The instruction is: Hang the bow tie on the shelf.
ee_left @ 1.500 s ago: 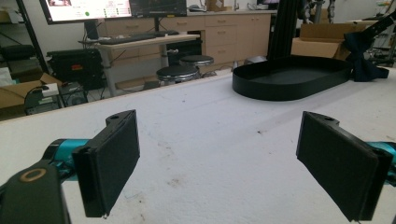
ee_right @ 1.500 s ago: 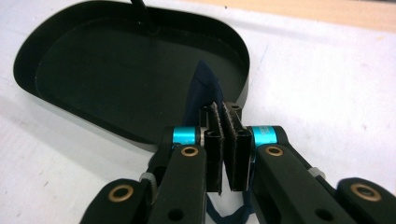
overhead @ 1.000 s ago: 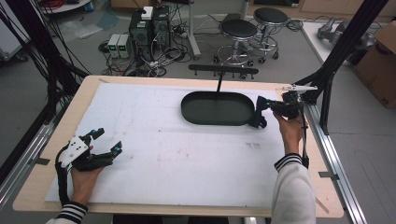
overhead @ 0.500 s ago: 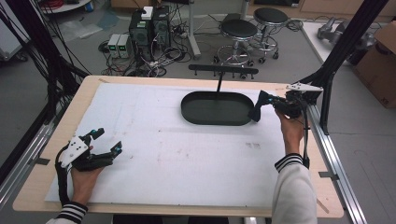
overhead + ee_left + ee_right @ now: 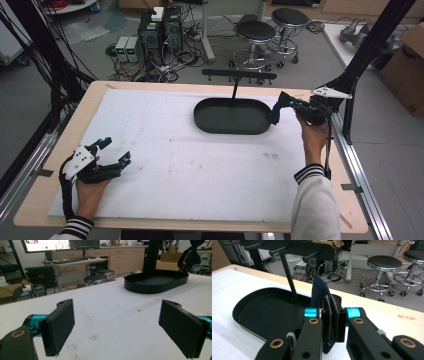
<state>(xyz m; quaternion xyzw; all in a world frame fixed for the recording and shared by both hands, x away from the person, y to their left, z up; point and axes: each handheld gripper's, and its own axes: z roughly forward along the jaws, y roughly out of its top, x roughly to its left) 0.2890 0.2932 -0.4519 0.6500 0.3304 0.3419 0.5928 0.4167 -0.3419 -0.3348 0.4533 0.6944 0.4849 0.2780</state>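
Observation:
My right gripper hovers at the right end of a black oval tray. It is shut on a dark blue cloth that hangs down by the tray's rim. In the right gripper view the cloth sticks up and down from between the closed pads, with the tray just beyond. My left gripper rests at the near left of the white table, open with nothing in it. In the left gripper view its pads stand wide apart and face the tray and the distant cloth.
A thin black post with a peg bar rises from the tray's far side. The white mat covers most of the wooden table. Stools, computers and cables sit on the floor beyond. A dark frame post stands at the right.
The right gripper, with the cloth, has lifted slightly and moved a little toward the far side by the tray's right end. The left gripper has stayed where it was.

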